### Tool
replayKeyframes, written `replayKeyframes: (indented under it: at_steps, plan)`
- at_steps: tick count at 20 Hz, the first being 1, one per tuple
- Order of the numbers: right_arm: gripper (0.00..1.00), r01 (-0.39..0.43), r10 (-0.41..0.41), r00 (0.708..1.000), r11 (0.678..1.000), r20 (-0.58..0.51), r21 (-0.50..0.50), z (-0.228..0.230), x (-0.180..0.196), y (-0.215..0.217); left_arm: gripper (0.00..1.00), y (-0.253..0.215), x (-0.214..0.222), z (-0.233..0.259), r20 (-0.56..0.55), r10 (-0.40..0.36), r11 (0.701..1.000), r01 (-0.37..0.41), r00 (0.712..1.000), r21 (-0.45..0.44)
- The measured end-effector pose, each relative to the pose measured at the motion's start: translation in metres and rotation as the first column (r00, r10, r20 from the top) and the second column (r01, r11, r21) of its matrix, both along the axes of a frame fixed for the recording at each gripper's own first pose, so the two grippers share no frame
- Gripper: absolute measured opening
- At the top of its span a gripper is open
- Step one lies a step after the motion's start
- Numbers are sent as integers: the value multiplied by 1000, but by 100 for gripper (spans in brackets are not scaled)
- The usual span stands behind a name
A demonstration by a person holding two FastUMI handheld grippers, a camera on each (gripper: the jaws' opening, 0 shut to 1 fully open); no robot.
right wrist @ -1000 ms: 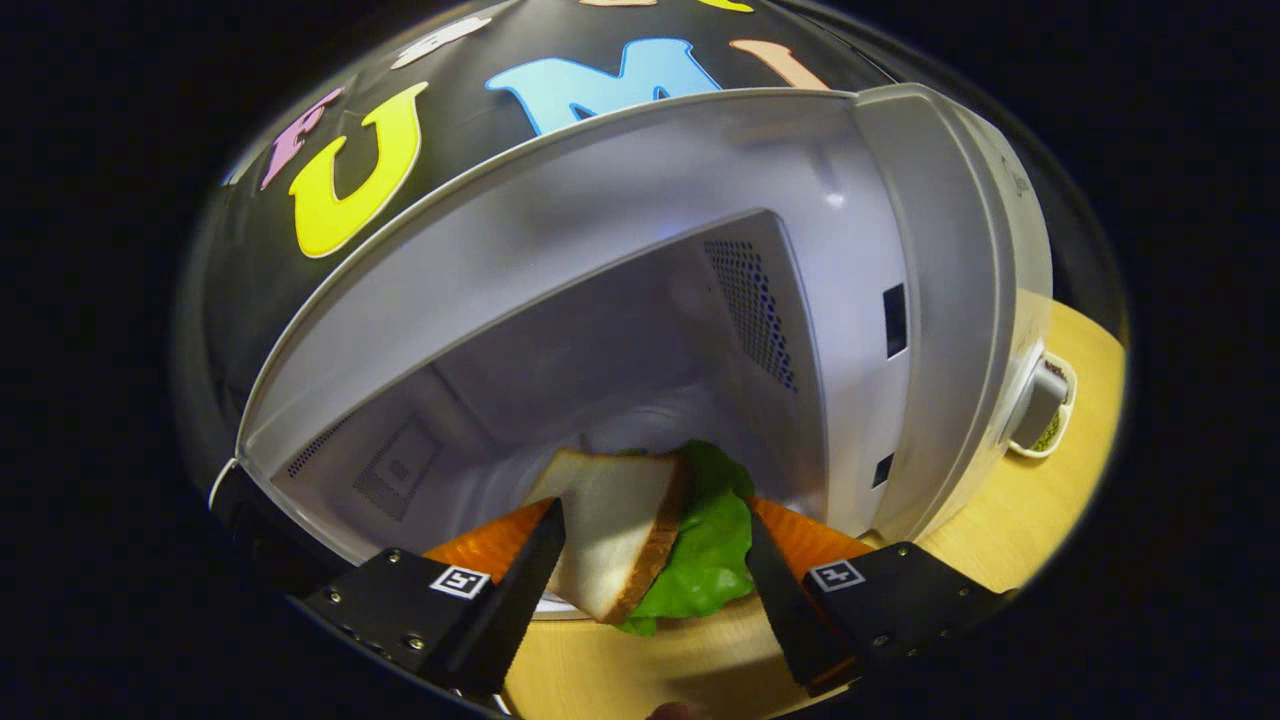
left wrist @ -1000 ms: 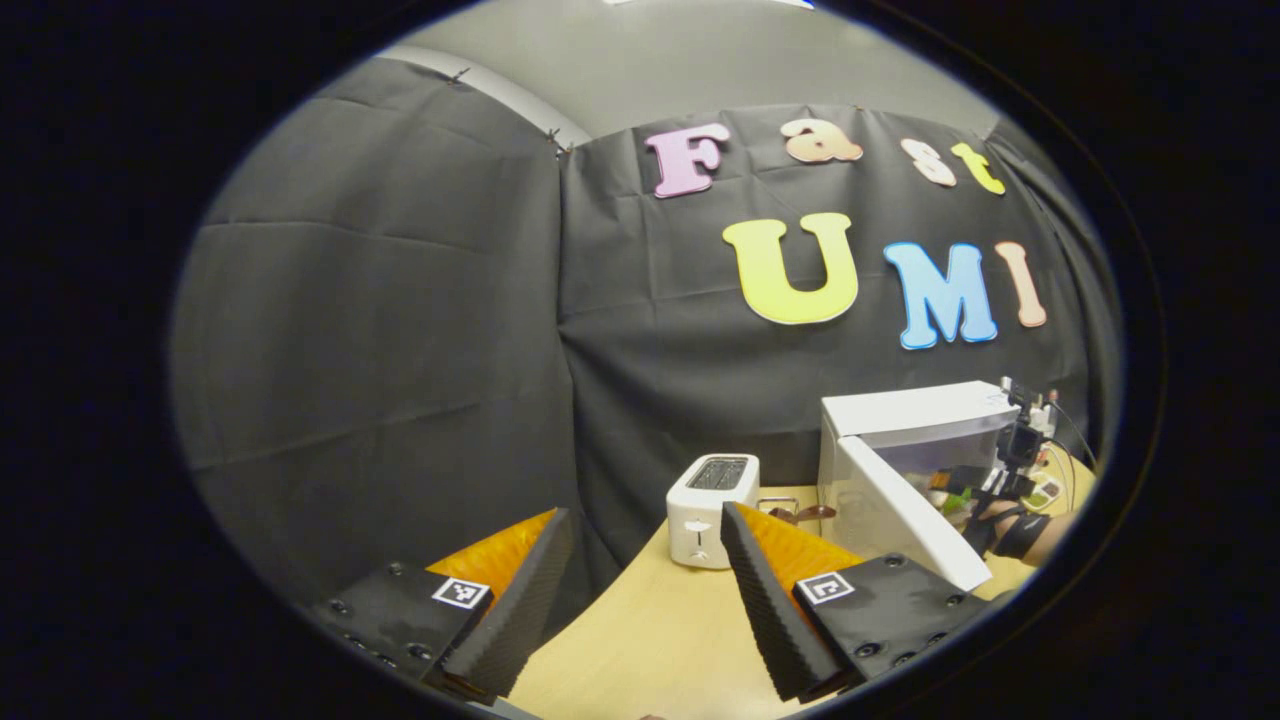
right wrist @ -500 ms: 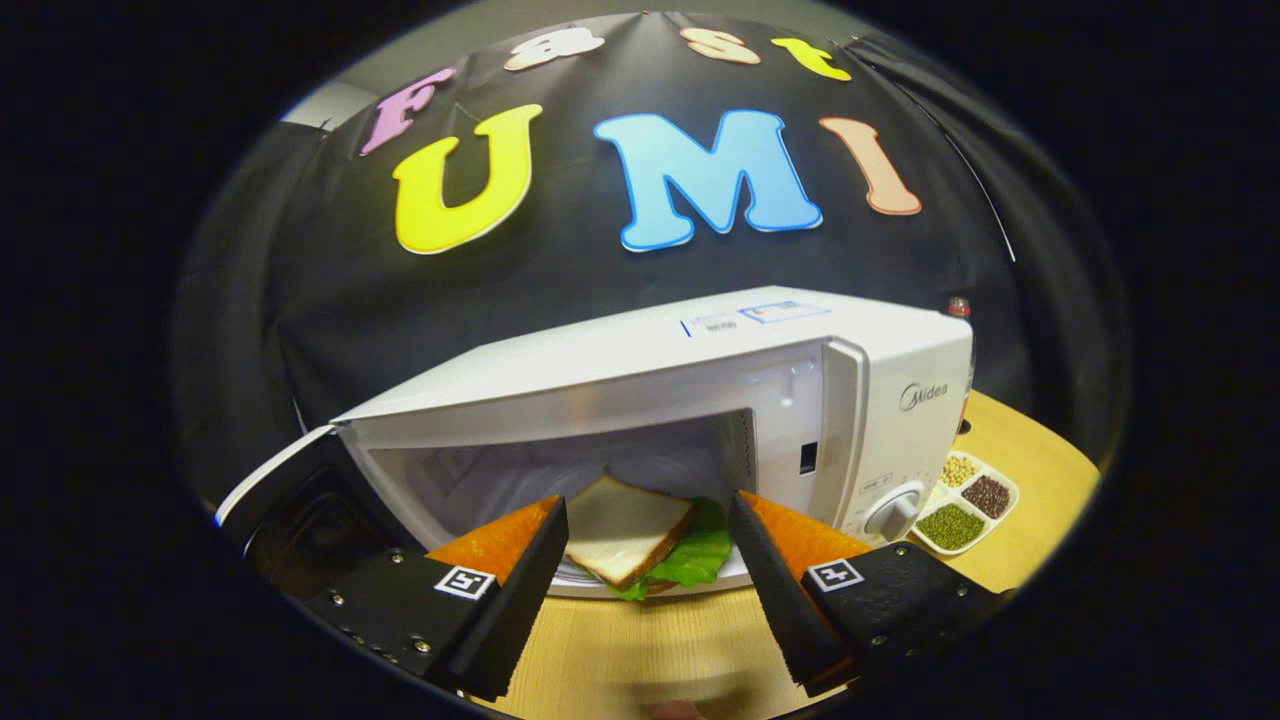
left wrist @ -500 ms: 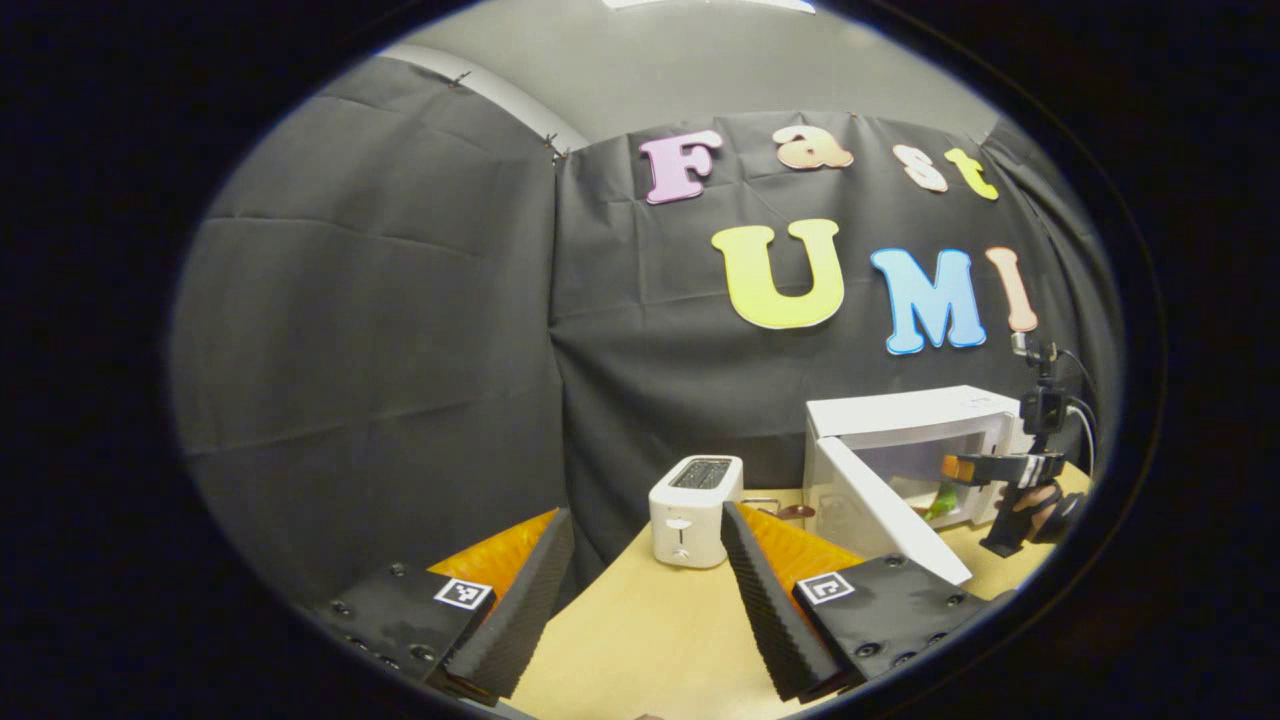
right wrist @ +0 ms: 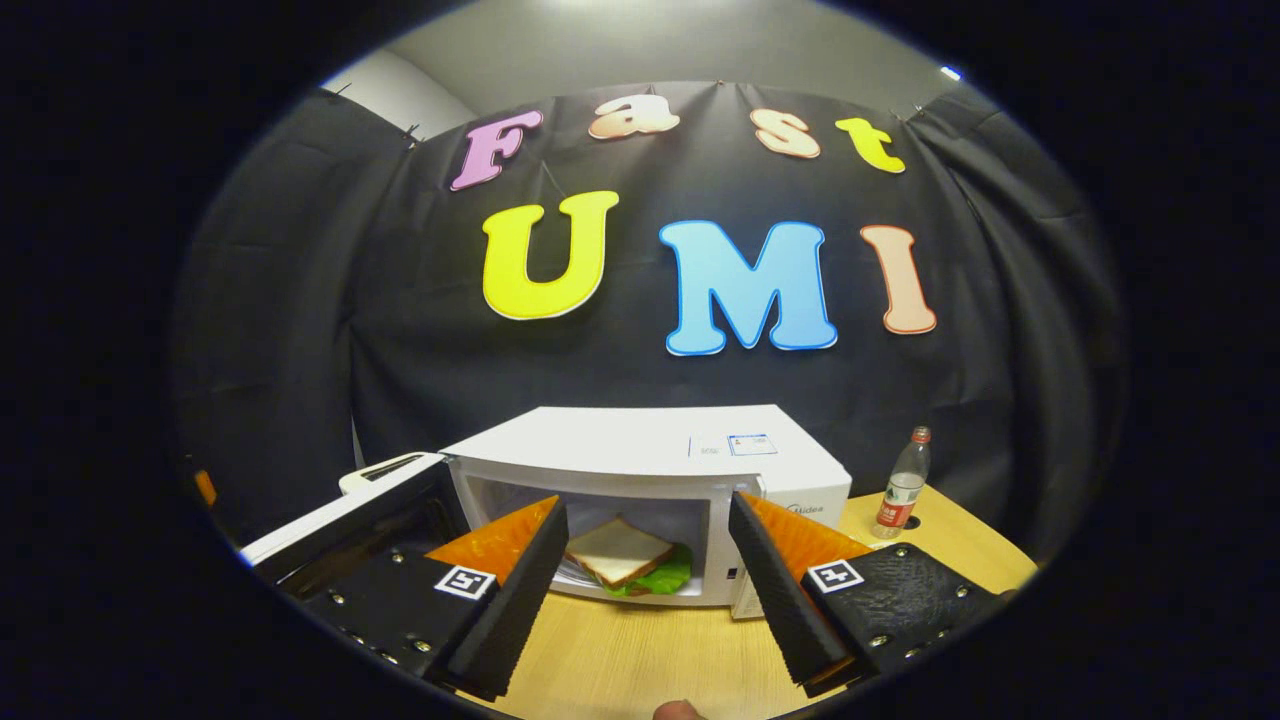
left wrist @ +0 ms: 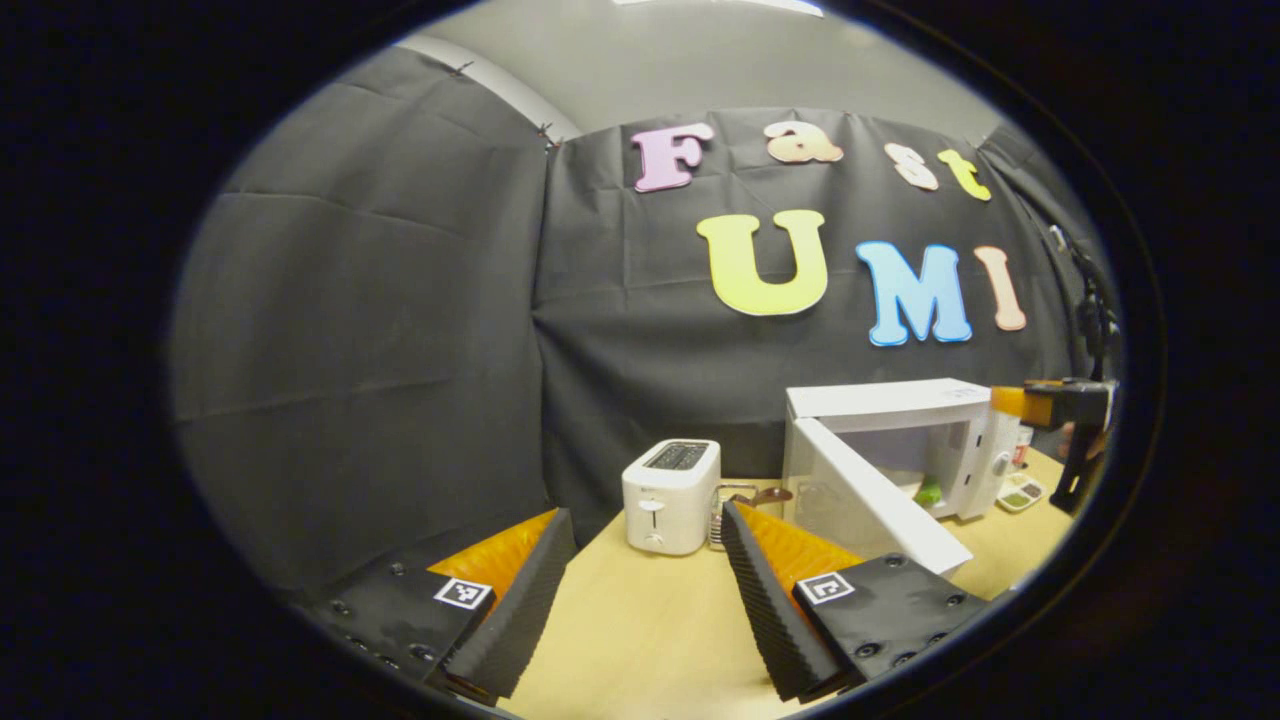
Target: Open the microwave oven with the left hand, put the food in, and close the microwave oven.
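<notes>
A white microwave oven (right wrist: 650,445) stands on the wooden table with its door (right wrist: 350,520) swung open to the left. Inside it lies a sandwich (right wrist: 620,552) of white bread with green lettuce. My right gripper (right wrist: 648,585) is open and empty, well back from the oven mouth. In the left gripper view the same microwave oven (left wrist: 890,405) sits at the right with its door (left wrist: 875,495) open toward me. My left gripper (left wrist: 640,590) hangs open and empty over the table, apart from the door. The right gripper (left wrist: 1060,405) is at the far right edge there.
A white toaster (left wrist: 668,495) stands left of the microwave oven. A plastic bottle (right wrist: 900,485) stands to the oven's right, and a small dish of beans (left wrist: 1020,493) lies beside it. Light wooden table (right wrist: 620,665) spreads in front of the oven.
My right gripper has pulled back out of the oven, leaving the sandwich inside; the oven now looks far smaller. The left gripper view shifted slightly, its gripper still open.
</notes>
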State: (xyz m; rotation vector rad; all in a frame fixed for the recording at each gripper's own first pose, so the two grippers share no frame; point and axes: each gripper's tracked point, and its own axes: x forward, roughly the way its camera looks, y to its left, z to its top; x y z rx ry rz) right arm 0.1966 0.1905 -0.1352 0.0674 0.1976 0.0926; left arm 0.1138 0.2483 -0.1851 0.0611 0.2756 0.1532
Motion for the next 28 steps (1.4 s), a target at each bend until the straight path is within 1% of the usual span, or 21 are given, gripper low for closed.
replayKeyframes:
  at_steps: [1,2,3,4,8,10,11,12,15,17,21,22,25,28]
  plan:
    - [97,-1,1,1000,1000,9,5,7,-7,-5,98,-2,0,-7,-8,-2,1000,2,1000,-5]
    - [98,-2,1,1000,1000,16,9,14,-15,-10,98,-6,-1,-14,-19,-4,1000,4,1000,-15]
    - [97,-1,1,1000,1000,20,9,19,-22,-14,95,-10,-4,-22,-32,-4,1000,3,999,-23]
    - [97,0,-1,1000,1000,21,10,23,-28,-19,94,-15,-7,-31,-49,-7,1000,6,999,-30]
    - [97,19,-19,999,1000,41,8,33,-39,-38,80,-38,-16,-57,-80,-56,998,53,995,-35]
    - [97,30,-30,999,1000,35,5,34,-43,-46,66,-46,-18,-66,-98,-71,997,68,993,-37]
    - [98,33,-33,999,999,29,7,35,-46,-49,54,-51,-22,-73,-116,-81,996,76,990,-47]
    - [98,37,-37,999,999,27,8,36,-47,-52,48,-54,-22,-77,-116,-80,996,75,990,-54]
    - [98,46,-46,999,999,29,3,40,-54,-60,17,-64,-26,-76,-128,-98,993,89,987,-72]
    - [98,45,-45,999,999,20,0,40,-57,-64,10,-78,-27,-79,-135,-124,990,113,983,-82]
    - [98,61,-61,998,998,14,-3,41,-63,-74,7,-109,-23,-79,-140,-204,974,187,969,-127]
    - [98,67,-67,998,998,14,-5,41,-63,-77,9,-119,-21,-78,-138,-228,969,211,964,-128]
    - [98,87,-87,996,996,8,-11,41,-68,-87,7,-149,-16,-75,-131,-303,948,284,944,-144]
    - [98,104,-104,995,994,-1,-23,40,-74,-96,9,-176,-9,-75,-124,-373,923,353,920,-156]
